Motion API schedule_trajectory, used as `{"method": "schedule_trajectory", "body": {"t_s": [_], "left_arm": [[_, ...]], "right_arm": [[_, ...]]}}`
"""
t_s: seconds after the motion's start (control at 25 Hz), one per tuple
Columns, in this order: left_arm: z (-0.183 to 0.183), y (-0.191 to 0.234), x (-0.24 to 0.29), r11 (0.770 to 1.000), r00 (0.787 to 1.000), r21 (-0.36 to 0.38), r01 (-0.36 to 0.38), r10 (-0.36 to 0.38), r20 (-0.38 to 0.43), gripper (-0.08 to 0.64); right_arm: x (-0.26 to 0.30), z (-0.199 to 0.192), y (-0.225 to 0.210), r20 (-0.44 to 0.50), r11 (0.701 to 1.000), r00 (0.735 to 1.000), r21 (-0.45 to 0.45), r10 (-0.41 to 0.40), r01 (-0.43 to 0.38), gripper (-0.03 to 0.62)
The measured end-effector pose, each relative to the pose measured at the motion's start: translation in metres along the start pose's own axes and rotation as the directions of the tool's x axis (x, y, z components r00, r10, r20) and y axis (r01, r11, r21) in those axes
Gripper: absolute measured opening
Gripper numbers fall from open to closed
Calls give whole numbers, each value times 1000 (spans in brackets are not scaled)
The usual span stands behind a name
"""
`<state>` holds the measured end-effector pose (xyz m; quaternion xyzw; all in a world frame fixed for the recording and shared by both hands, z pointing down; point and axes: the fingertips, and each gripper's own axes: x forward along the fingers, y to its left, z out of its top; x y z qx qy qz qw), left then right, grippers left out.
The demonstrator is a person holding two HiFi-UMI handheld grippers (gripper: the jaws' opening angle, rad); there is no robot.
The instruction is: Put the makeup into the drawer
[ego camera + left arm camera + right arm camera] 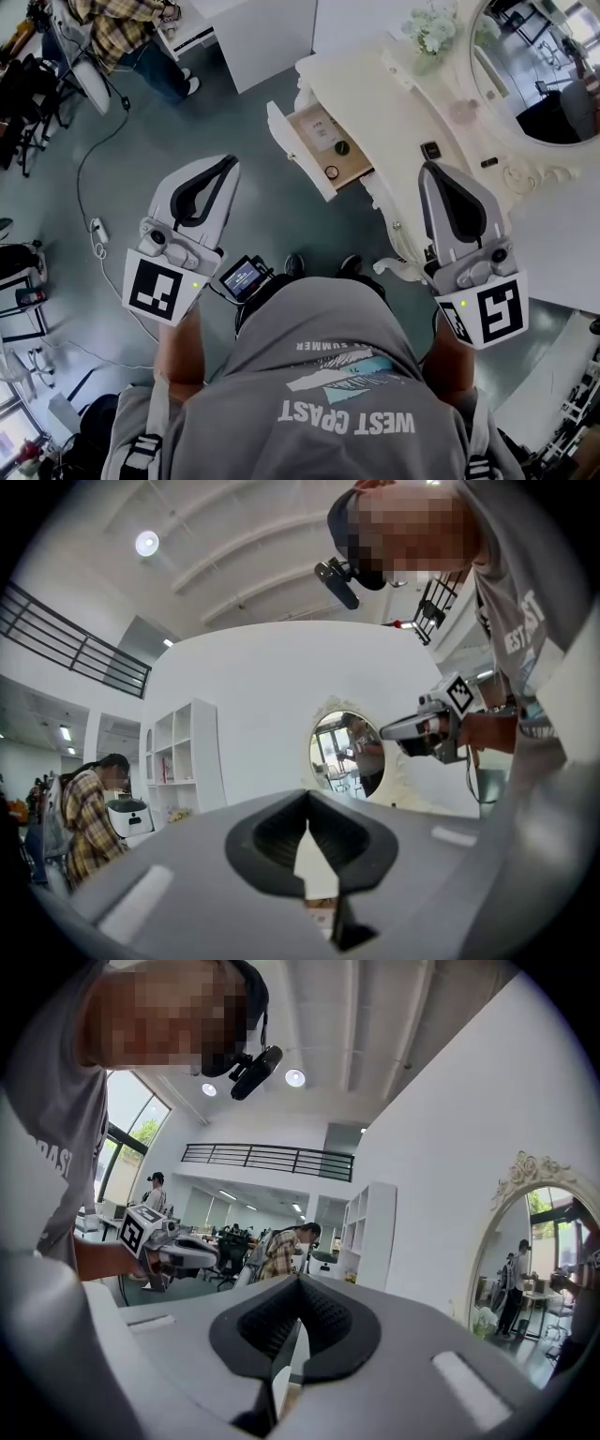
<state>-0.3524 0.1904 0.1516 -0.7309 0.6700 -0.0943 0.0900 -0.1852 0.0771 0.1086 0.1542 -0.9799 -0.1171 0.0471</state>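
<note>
The white dressing table (394, 94) has its drawer (300, 155) pulled open to the left. Inside lie a small round black item (342, 148), a ring-shaped one (332, 172) and a white card. On the tabletop rest a small black square piece (430, 150) and a short dark stick (489, 162). My left gripper (228, 161) (307, 825) hangs over the floor left of the drawer, shut and empty. My right gripper (429, 169) (297, 1290) hovers at the table's near edge, shut with nothing held. Both are raised and point level.
An oval mirror (544, 66) and pale flowers (429, 28) stand at the back of the table. A person in a plaid shirt (122, 28) sits at far left by a chair. A cable and plug (97, 230) trail over the grey floor. White shelves (183, 761) stand against the wall.
</note>
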Motion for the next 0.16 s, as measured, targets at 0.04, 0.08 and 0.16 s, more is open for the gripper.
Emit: {"method": "schedule_trajectory", "body": {"t_s": [0.04, 0.08, 0.16], "left_arm": [[0, -1, 0, 1000, 1000, -1, 2, -2, 3, 2], [-1, -1, 0, 1000, 1000, -3, 2, -2, 4, 2], [-2, -1, 0, 1000, 1000, -6, 3, -3, 7, 2]], "right_arm": [[-1, -1, 0, -3, 1000, 1000, -1, -3, 3, 0], [-2, -3, 0, -5, 1000, 1000, -3, -6, 6, 0], [-3, -5, 1, -9, 1000, 1000, -5, -10, 10, 0]]}}
